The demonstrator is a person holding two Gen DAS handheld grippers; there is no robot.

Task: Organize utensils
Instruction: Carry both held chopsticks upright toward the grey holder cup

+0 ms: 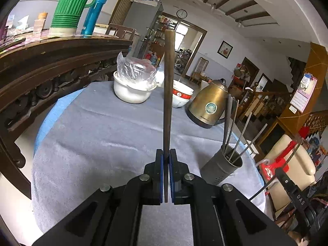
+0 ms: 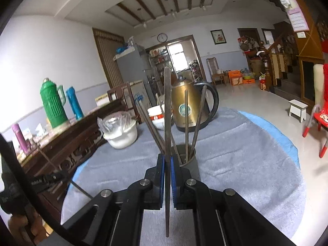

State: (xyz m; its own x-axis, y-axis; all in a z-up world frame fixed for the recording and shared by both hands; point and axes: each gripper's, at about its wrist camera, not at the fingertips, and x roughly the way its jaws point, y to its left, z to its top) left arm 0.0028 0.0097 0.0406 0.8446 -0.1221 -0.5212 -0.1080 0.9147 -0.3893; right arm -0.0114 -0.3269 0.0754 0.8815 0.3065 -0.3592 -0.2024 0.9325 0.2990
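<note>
My left claw (image 1: 166, 157): matt black plastic, blue rubbery pads, pinching a dull brown wooden chopstick (image 1: 168, 94). Right claw (image 2: 167, 160), same build, nips a thin grey brushed-metal chopstick (image 2: 167, 123). Matt grey perforated metal cylinder holder (image 1: 221, 169). Grey napped cloth on the tabletop (image 1: 98, 135). Glossy brass-coloured metal kettle (image 1: 209, 104). Glazed white ceramic pot (image 1: 129, 94).

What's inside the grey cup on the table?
Several thin metal chopsticks stand in the grey cup, leaning against its rim. Their lower ends and the cup's bottom are hidden by its wall.
</note>
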